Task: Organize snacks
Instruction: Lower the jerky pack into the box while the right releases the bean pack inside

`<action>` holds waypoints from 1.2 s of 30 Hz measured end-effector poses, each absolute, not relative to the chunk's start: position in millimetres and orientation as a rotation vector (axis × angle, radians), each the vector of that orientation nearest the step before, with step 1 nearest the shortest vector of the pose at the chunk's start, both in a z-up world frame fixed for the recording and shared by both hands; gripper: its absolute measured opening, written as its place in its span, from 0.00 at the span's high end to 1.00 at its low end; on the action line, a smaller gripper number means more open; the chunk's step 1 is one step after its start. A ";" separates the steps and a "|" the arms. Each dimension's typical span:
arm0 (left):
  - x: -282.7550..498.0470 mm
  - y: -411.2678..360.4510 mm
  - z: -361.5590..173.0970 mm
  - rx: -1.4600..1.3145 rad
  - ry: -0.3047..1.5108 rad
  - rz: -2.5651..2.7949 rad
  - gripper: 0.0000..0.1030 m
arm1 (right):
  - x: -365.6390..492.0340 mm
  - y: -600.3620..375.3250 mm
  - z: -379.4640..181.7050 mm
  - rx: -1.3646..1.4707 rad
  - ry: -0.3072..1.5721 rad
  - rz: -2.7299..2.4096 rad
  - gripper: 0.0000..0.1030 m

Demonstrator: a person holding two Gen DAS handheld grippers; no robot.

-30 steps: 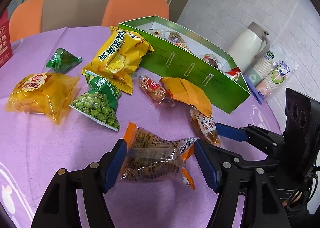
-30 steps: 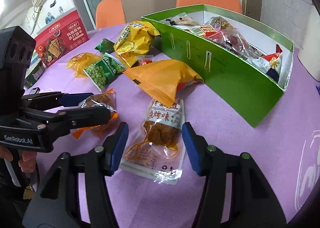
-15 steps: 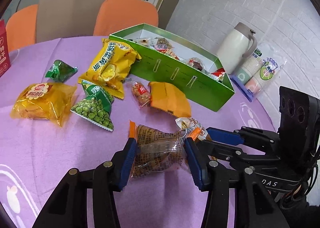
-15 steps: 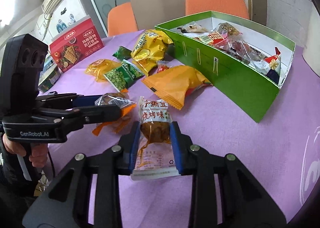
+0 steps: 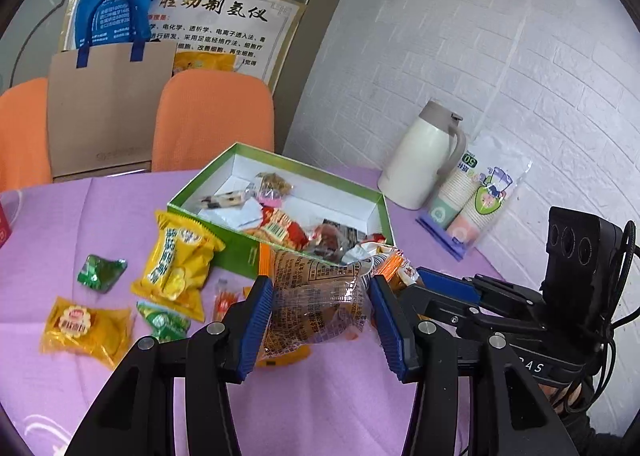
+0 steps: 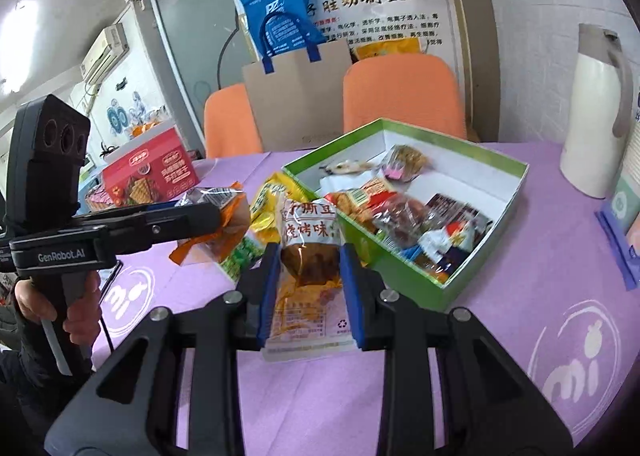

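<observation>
Both packets have left the purple tablecloth (image 5: 340,408) since a second ago. We pinch the clear brown snack packet (image 5: 316,304) in our left gripper (image 5: 320,320), and the dried-tofu packet (image 6: 308,256) in our right gripper (image 6: 308,292), with the green box (image 6: 472,256) at two o'clock.

Both wrist cameras look forward along their fingers, close above the desk (image 5: 100,200), toward its far edge and the wall. Both views share the green box (image 5: 280,256) (image 6: 400,268) and orange chairs (image 5: 212,120) (image 6: 400,92).
</observation>
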State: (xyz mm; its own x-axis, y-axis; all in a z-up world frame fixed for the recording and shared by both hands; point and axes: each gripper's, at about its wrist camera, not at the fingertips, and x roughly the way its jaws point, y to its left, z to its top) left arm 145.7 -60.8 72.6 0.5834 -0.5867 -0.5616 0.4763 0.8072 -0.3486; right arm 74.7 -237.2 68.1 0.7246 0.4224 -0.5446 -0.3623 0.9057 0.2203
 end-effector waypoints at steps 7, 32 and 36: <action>203.7 -92.8 74.7 -0.185 0.741 -0.606 0.51 | 112.1 -258.4 66.5 0.079 0.601 0.267 0.69; 272.5 -118.4 38.3 -0.145 0.780 -0.451 0.15 | 160.7 -275.6 31.6 -0.027 0.627 0.164 0.24; 259.1 -108.8 48.3 -0.144 0.762 -0.434 0.15 | 147.6 -273.9 43.9 -0.002 0.602 0.172 0.21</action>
State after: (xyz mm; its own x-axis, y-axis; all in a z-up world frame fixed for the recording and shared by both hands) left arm 259.1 -108.8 48.3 0.6401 -0.4303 -0.6365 0.3274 0.9022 -0.2807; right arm 147.6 -273.9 43.9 0.8101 0.1606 -0.5638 -0.1618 0.9856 0.0482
